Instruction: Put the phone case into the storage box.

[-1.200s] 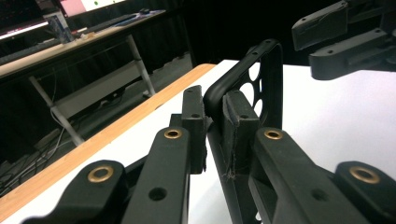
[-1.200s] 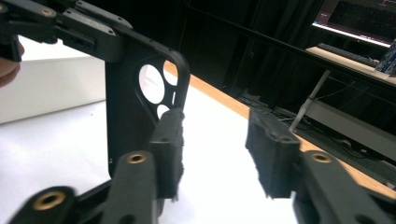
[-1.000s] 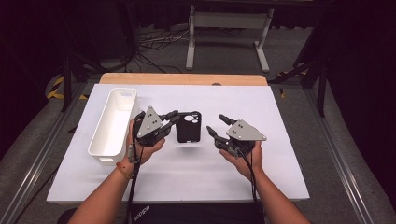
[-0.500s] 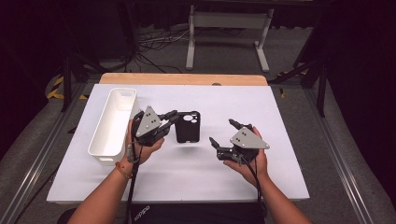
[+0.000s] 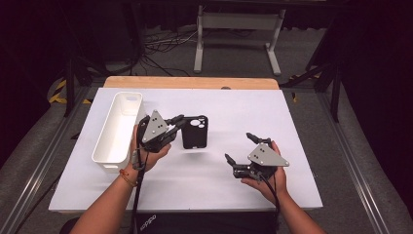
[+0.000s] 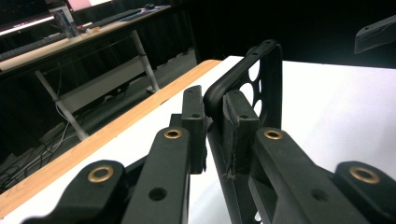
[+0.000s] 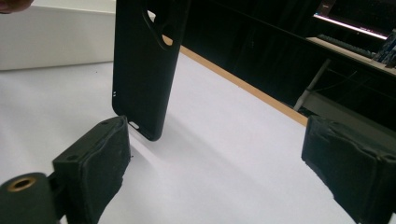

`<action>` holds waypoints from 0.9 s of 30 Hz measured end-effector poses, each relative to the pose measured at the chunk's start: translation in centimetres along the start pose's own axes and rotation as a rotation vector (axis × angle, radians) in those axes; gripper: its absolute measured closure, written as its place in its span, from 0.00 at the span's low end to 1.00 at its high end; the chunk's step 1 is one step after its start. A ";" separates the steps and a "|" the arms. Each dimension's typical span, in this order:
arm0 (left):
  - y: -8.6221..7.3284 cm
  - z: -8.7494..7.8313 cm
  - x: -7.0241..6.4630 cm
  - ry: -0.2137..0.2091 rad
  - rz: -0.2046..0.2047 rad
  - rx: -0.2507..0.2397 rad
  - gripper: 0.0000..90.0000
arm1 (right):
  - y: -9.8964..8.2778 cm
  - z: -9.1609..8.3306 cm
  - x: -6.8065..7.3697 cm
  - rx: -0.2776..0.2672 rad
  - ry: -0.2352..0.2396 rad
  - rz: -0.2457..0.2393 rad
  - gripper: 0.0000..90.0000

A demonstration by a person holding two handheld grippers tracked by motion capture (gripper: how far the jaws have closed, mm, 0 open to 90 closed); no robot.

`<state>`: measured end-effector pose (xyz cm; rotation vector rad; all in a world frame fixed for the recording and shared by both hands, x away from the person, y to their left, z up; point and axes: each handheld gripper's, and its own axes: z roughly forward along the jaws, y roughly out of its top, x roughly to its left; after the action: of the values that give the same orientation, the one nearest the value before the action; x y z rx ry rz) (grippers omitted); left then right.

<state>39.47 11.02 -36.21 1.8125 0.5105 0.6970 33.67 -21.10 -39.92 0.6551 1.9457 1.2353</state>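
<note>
White bin point(image 5: 119, 127) at table's point(image 5: 302, 126) 9 o'clock. Left gripper point(image 5: 176, 123) just right of it, jaws clamped on edge of black phone case point(image 5: 196, 132), lifted near centre. Right gripper point(image 5: 239, 148) at 4 o'clock, jaws spread, holding nothing.

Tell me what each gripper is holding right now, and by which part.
The left gripper clamps the black phone case by its side edge near the camera-cutout corner. The right gripper is open, holding nothing.

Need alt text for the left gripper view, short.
The left gripper's black fingers are shut on the edge of a black phone case, above a white table with a wooden strip along its edge.
</note>
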 end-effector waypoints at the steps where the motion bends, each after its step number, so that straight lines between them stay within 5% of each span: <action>1: 0.0 0.0 0.0 0.000 0.000 0.000 0.90 | -0.2 -0.1 -0.1 0.002 0.002 0.003 0.09; 27: 1.2 -1.9 1.0 0.004 0.052 -0.035 0.90 | -2.3 -1.7 0.3 0.024 -0.009 -0.013 0.07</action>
<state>38.97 12.53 -34.35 1.7971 0.4522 0.7413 32.01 -22.77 -41.66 0.6576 1.9577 1.2006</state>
